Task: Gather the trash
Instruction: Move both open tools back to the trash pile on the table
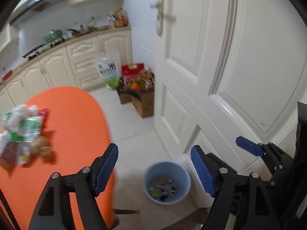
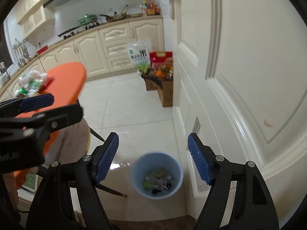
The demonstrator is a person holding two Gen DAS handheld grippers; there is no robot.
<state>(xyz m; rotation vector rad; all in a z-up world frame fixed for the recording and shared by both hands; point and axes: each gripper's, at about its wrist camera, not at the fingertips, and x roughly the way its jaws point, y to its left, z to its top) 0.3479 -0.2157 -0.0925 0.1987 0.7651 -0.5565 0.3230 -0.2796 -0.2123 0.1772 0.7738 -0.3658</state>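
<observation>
A light blue bin (image 1: 151, 174) stands on the floor by the door, with several wrappers lying inside; the right wrist view shows the same bin (image 2: 138, 174). On the orange table (image 1: 73, 118) lies a pile of crumpled wrappers and bags (image 1: 23, 132), blurred here and seen farther off as the pile (image 2: 32, 82) in the right wrist view. My left gripper (image 1: 154, 170) is open and empty above the bin, off the table's edge. My right gripper (image 2: 153, 160) is open and empty too, also above the bin. One finger (image 1: 247, 146) of the right gripper shows to the right of the left one.
A white panelled door (image 2: 249, 57) stands close on the right. Cardboard boxes of groceries (image 2: 163, 88) and a rice bag (image 2: 139, 55) sit on the tiled floor by the cream cabinets (image 2: 115, 44). Dark table legs (image 2: 113, 189) reach out near the bin.
</observation>
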